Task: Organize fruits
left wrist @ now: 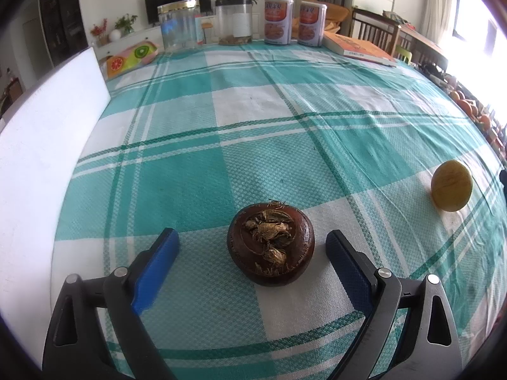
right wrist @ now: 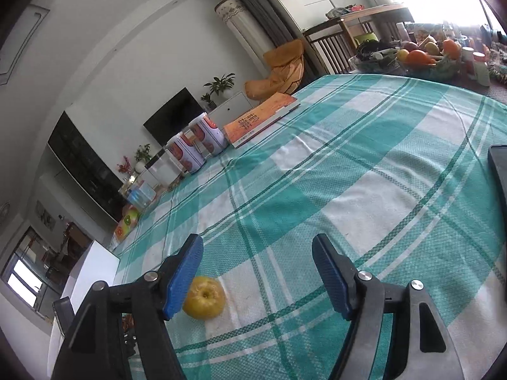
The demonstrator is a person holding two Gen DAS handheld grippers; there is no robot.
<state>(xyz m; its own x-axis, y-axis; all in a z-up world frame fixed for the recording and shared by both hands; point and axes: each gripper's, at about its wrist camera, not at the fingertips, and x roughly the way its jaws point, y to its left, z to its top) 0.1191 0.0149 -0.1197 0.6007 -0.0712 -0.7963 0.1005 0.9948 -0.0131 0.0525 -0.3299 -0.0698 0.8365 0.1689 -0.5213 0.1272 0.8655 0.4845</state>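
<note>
yellow fruit [right wrist: 204, 297] partly behind a blue pad, fruit bowl [right wrist: 424, 58] washed out by glare

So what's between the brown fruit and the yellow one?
Only bare checked tablecloth between the brown fruit and the yellow fruit, seen in the left wrist view.

Each black tool [left wrist: 252, 242] carries blue textured pads [right wrist: 183, 280] and silver screws.

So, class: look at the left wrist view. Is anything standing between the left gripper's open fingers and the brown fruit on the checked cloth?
Nothing visible does. The brown fruit sits on the checked tablecloth directly between the left gripper's open jaws, with bare cloth on either side. The yellow fruit lies well off to the right.
</note>
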